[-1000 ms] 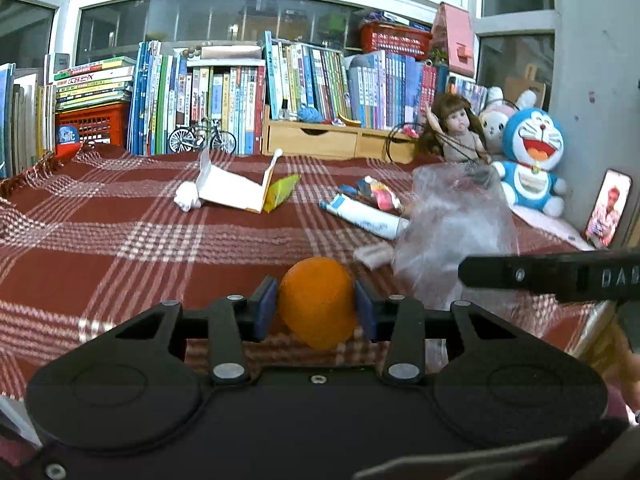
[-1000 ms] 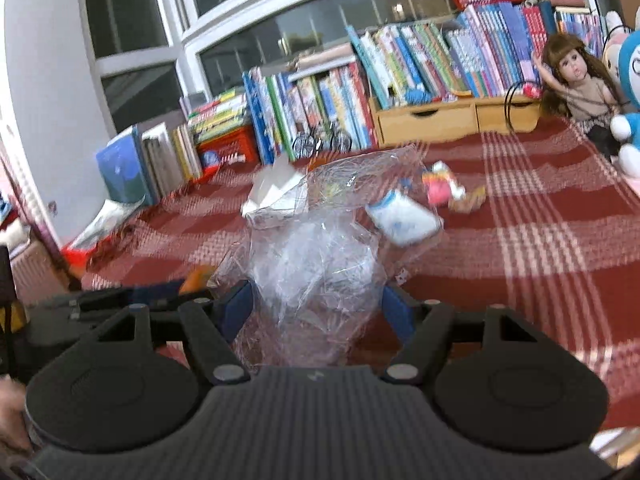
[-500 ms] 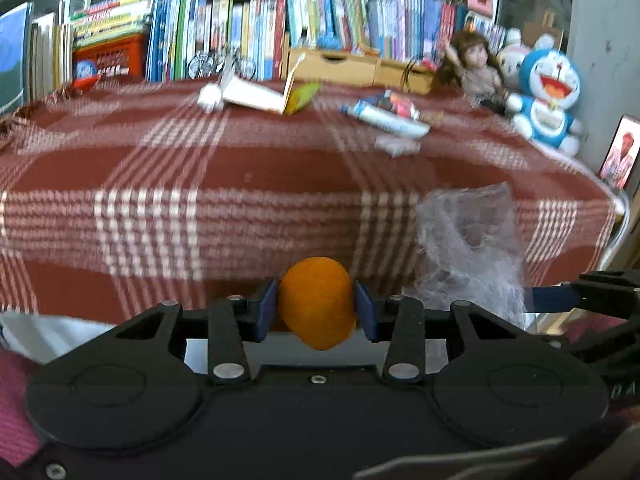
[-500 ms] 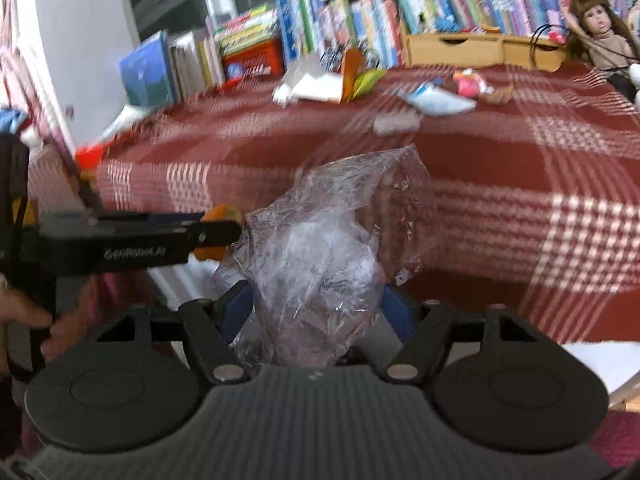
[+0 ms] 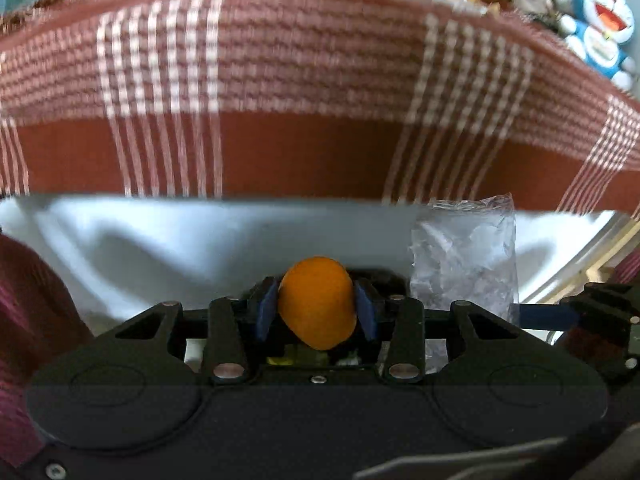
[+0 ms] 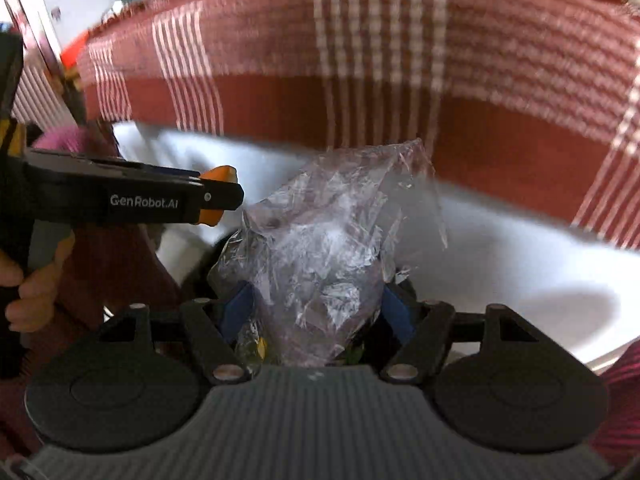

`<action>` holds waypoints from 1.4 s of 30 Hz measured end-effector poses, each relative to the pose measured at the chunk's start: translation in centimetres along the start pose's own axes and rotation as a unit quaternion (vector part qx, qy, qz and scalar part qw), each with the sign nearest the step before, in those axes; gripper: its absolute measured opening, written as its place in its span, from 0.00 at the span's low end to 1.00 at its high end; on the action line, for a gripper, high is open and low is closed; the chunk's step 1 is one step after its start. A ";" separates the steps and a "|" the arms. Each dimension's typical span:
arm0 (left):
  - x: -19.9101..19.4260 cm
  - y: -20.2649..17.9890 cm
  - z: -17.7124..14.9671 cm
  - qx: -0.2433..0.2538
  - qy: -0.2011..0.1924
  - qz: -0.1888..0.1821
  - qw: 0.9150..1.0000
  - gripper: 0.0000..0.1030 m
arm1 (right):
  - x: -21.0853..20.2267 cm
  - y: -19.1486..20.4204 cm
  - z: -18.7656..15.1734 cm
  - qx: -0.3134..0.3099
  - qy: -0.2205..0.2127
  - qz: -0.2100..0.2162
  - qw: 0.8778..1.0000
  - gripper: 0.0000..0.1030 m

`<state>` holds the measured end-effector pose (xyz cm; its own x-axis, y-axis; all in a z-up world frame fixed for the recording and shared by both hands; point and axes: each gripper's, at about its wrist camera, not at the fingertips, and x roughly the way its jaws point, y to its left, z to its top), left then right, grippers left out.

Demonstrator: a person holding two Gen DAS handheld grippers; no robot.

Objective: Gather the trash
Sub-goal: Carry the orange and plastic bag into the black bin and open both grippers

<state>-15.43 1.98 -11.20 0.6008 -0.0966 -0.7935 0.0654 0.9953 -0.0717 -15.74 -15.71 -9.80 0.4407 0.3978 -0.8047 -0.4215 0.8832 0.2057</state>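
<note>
My left gripper [image 5: 316,314] is shut on a small orange piece of trash [image 5: 318,296], held below the table's front edge. A crumpled clear plastic bag [image 6: 324,248] stands up between the blue pads of my right gripper [image 6: 316,314], which is shut on it. The two grippers are side by side. The bag [image 5: 464,264] shows just right of the left gripper in the left wrist view. In the right wrist view the left gripper [image 6: 218,196] reaches in from the left with the orange piece [image 6: 222,174]. Under both grippers lies a dark space with yellow and green scraps [image 5: 304,356].
The red plaid tablecloth [image 5: 320,80] hangs over the table edge just ahead, with a white cloth [image 6: 520,272] below it. A person's hand [image 6: 24,292] holds the left gripper's handle. A blue plush toy [image 5: 604,28] and books sit far back on the table.
Both grippers have dropped from above the table to below its front edge, keeping their hold on the orange piece and the plastic bag. The view is blurred by the motion.
</note>
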 end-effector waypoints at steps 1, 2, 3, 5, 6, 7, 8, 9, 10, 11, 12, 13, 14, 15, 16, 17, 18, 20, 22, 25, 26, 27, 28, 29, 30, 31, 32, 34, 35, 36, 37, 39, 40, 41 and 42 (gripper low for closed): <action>0.3 0.1 -0.2 0.000 0.005 0.001 1.000 0.39 | 0.4 0.1 -0.2 0.000 0.007 0.000 1.000 0.71; 0.6 0.1 -0.4 0.001 0.009 0.002 1.000 0.39 | 0.8 0.2 -0.5 -0.001 0.015 0.001 1.000 0.71; 0.9 0.1 -0.6 0.003 0.015 0.003 1.000 0.39 | 1.1 0.3 -0.6 -0.003 0.021 0.002 1.000 0.71; 1.5 0.2 -0.8 0.004 0.026 0.004 1.000 0.39 | 1.5 0.4 -0.9 -0.008 0.030 0.002 1.000 0.71; 1.7 0.3 -0.9 0.002 0.031 0.004 1.000 0.39 | 1.7 0.5 -1.0 -0.009 0.033 0.003 0.999 0.71; 2.0 0.4 -1.0 0.000 0.037 0.003 0.999 0.39 | 1.8 0.4 -1.1 -0.009 0.037 0.004 0.999 0.71; 2.3 0.5 -1.2 -0.002 0.041 0.003 0.999 0.39 | 2.0 0.4 -1.2 -0.008 0.040 0.005 0.999 0.71; 2.6 0.6 -1.4 -0.004 0.044 0.002 0.999 0.39 | 2.3 0.4 -1.1 -0.007 0.045 0.006 0.999 0.71; 2.9 0.8 -1.6 -0.005 0.047 0.001 0.999 0.39 | 2.6 0.5 -1.1 -0.007 0.051 0.007 0.999 0.71; 3.1 0.9 -1.7 -0.005 0.050 0.001 0.999 0.40 | 2.8 0.4 -1.1 -0.007 0.056 0.008 0.998 0.71; 3.4 1.0 -1.8 -0.006 0.052 0.001 0.999 0.40 | 3.1 0.4 -1.0 -0.006 0.061 0.008 0.998 0.71; 3.6 1.1 -1.9 -0.006 0.055 0.001 0.998 0.40 | 3.3 0.5 -0.9 -0.006 0.065 0.009 0.998 0.71; 3.9 1.1 -2.1 -0.006 0.058 0.001 0.998 0.40 | 3.5 0.5 -0.8 -0.005 0.067 0.010 0.998 0.71; 4.1 1.2 -2.1 -0.007 0.060 0.000 0.998 0.40 | 3.8 0.7 -0.7 -0.003 0.068 0.010 0.998 0.71; 4.5 0.9 -2.3 -0.008 0.061 0.000 0.998 0.41 | 4.0 0.7 -0.6 -0.001 0.070 0.011 0.998 0.71; 4.7 0.9 -2.3 -0.008 0.063 -0.001 0.998 0.41 | 4.0 0.7 -0.6 0.000 0.071 0.011 0.997 0.71; 4.9 1.0 -2.3 -0.008 0.065 -0.001 0.998 0.41 | 4.1 0.6 -0.6 0.002 0.071 0.012 0.997 0.72; 5.2 1.0 -2.2 -0.009 0.067 -0.002 0.998 0.41 | 4.3 0.6 -0.6 0.005 0.074 0.012 0.997 0.72; 5.4 1.1 -2.3 -0.008 0.068 -0.002 0.998 0.42 | 4.4 0.4 -0.6 0.007 0.076 0.012 0.997 0.72; 5.7 1.0 -2.2 -0.008 0.072 -0.002 0.997 0.42 | 4.7 0.2 -0.5 0.011 0.081 0.013 0.997 0.73; 5.8 1.0 -2.2 -0.009 0.074 -0.002 0.997 0.42 | 4.8 0.2 -0.5 0.013 0.082 0.014 0.996 0.73; 6.1 0.9 -2.1 -0.010 0.075 -0.002 0.997 0.42 | 5.0 0.1 -0.4 0.014 0.084 0.014 0.996 0.74; 6.2 0.8 -2.1 -0.011 0.076 -0.002 0.997 0.43 | 5.1 0.1 -0.4 0.016 0.084 0.014 0.996 0.74; 6.3 0.8 -2.1 -0.010 0.077 -0.002 0.997 0.42 | 5.3 0.1 -0.4 0.017 0.084 0.014 0.996 0.75; 6.3 0.8 -2.0 -0.010 0.076 -0.003 0.997 0.42 | 5.4 0.1 -0.3 0.019 0.085 0.014 0.996 0.75; 6.3 0.9 -2.1 -0.009 0.075 -0.002 0.997 0.42 | 5.6 0.1 -0.3 0.021 0.086 0.015 0.996 0.76; 6.3 1.0 -2.0 -0.009 0.074 -0.001 0.997 0.43 | 5.7 0.1 -0.2 0.023 0.086 0.015 0.996 0.81; 6.4 1.2 -1.8 -0.011 0.073 0.003 0.997 0.47 | 5.9 0.0 -0.2 0.026 0.087 0.017 0.996 0.84; 6.4 1.3 -1.7 -0.013 0.073 0.003 0.997 0.50 | 5.9 0.0 -0.2 0.027 0.088 0.019 0.996 0.86; 6.3 1.4 -1.7 -0.015 0.073 0.004 0.997 0.52 | 5.9 0.0 -0.2 0.029 0.086 0.019 0.996 0.87; 6.3 1.5 -1.6 -0.017 0.072 0.005 0.997 0.55 | 5.9 -0.1 -0.2 0.031 0.085 0.018 0.996 0.88; 6.1 1.6 -1.4 -0.017 0.068 0.007 0.998 0.60 | 5.8 -0.2 -0.2 0.034 0.083 0.017 0.996 0.89; 6.0 1.6 -1.3 -0.017 0.066 0.008 0.998 0.63 | 5.8 -0.2 -0.2 0.036 0.081 0.016 0.996 0.90; 5.9 1.6 -1.1 -0.016 0.063 0.010 0.998 0.65 | 5.7 -0.3 -0.2 0.039 0.080 0.015 0.996 0.90; 5.8 1.6 -0.9 -0.016 0.060 0.012 0.998 0.67 | 5.6 -0.4 -0.2 0.042 0.079 0.014 0.996 0.90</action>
<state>-12.61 3.07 -16.45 0.5017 -0.0737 -0.8619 0.0264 0.9972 -0.0699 -13.27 -13.93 -14.49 0.2975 0.3838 -0.8742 -0.3615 0.8927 0.2689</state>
